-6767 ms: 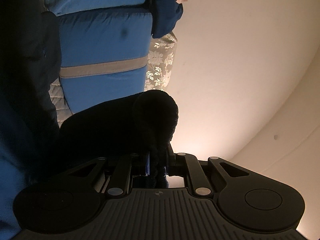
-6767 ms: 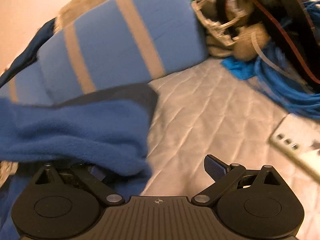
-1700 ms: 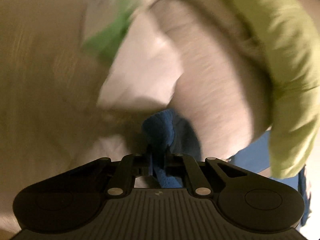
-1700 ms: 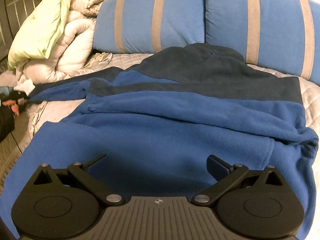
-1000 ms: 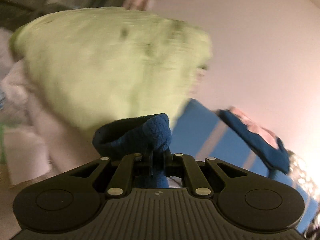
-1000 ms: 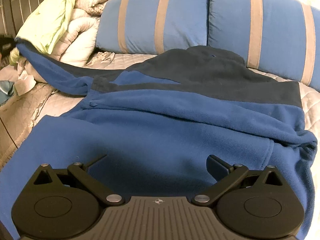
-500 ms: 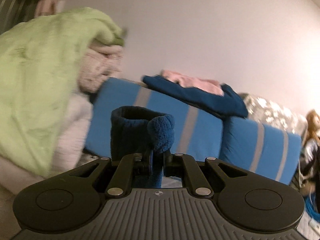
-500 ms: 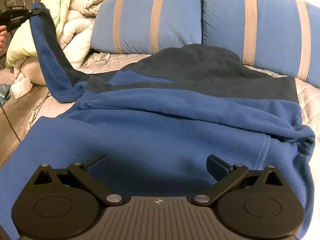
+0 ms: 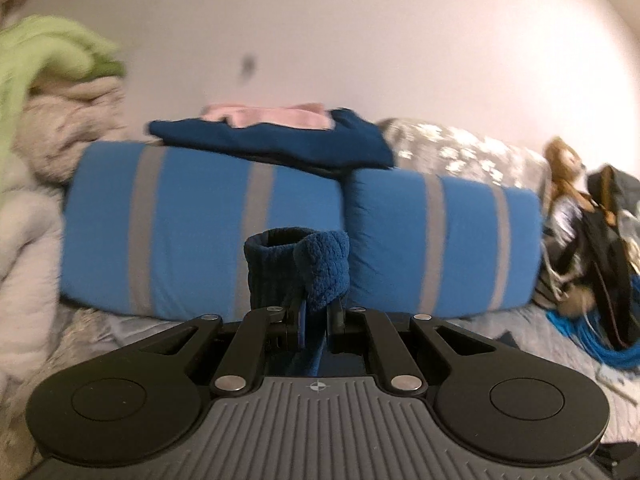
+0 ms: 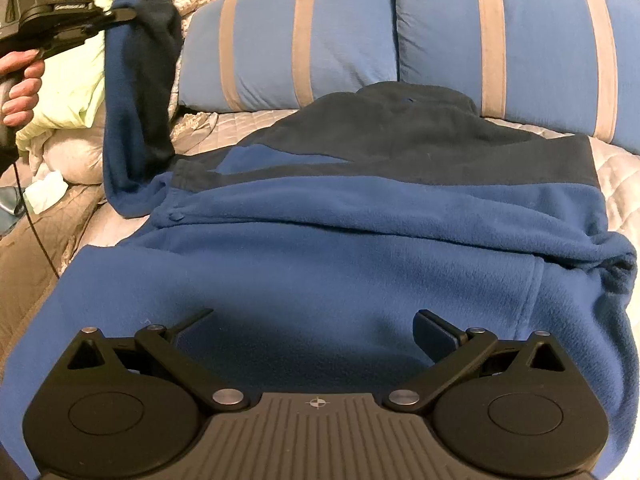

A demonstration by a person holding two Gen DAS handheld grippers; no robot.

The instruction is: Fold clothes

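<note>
A blue fleece jacket [image 10: 360, 240] with a dark navy yoke lies spread on the bed. My left gripper [image 9: 316, 320] is shut on the sleeve cuff [image 9: 308, 272]. In the right wrist view it [image 10: 120, 14] holds the left sleeve [image 10: 136, 112] up high at the jacket's left side, the sleeve hanging down to the shoulder. My right gripper [image 10: 316, 324] is open and empty, low over the jacket's lower body. The right sleeve [image 10: 600, 256] lies folded in across the body.
Two blue pillows with grey stripes [image 10: 304, 40] [image 9: 440, 248] stand behind the jacket, with folded navy and pink clothes [image 9: 272, 136] on top. A green and cream bedding pile [image 10: 68, 92] lies at the left. Bags and blue cable [image 9: 600, 280] lie at the right.
My left gripper has lifted the sleeve cuff higher and swung it inward toward the jacket, turning to face the pillows. My right gripper has stayed open over the jacket's body.
</note>
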